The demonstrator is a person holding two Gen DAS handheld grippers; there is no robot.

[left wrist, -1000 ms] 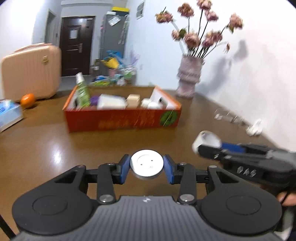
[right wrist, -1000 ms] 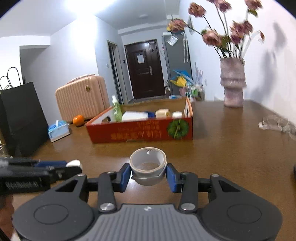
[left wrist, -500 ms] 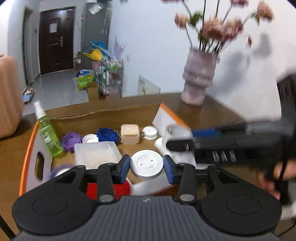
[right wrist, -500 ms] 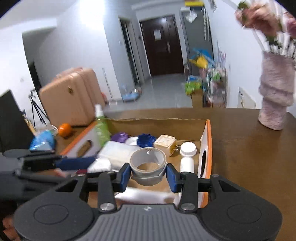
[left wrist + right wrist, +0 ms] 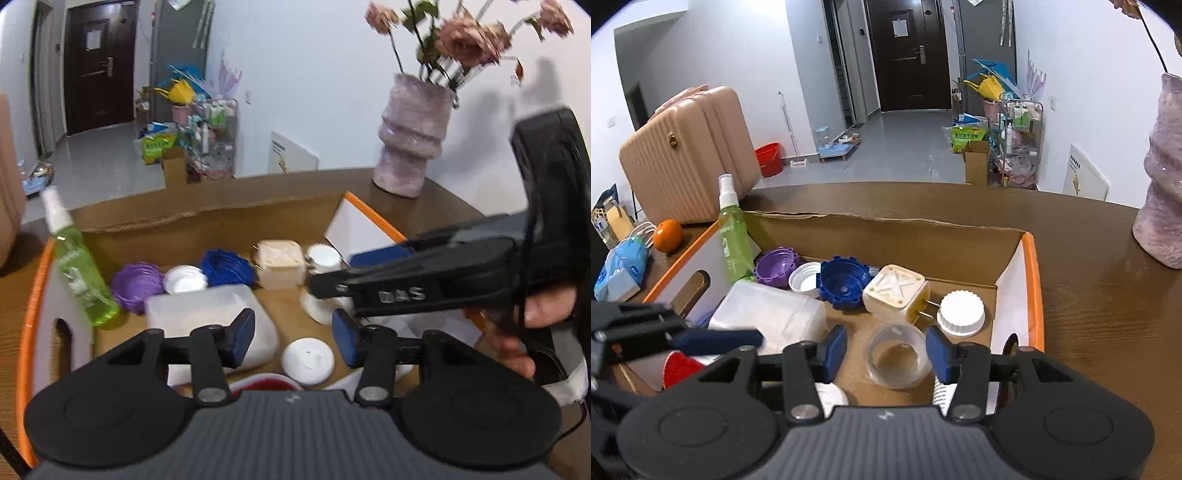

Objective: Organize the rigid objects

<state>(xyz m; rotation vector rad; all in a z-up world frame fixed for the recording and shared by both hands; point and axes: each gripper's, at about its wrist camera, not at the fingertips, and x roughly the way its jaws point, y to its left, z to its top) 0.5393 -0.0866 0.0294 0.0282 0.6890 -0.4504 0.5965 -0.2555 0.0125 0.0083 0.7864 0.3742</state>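
Both claws hang over the cardboard box (image 5: 1030, 273), jaws opening in the drop-off step. The white lid (image 5: 307, 361) and clear tape ring (image 5: 897, 356) lie low-centre between unpressing pads. Next, each claw should lift clear.

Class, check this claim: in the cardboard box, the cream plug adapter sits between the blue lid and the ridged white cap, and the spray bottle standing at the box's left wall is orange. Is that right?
Not quite. The spray bottle is green, not orange; the orange thing is a fruit outside the cardboard box. The right wrist view shows this. The rest holds: the cream plug adapter sits between the blue lid and the ridged white cap.
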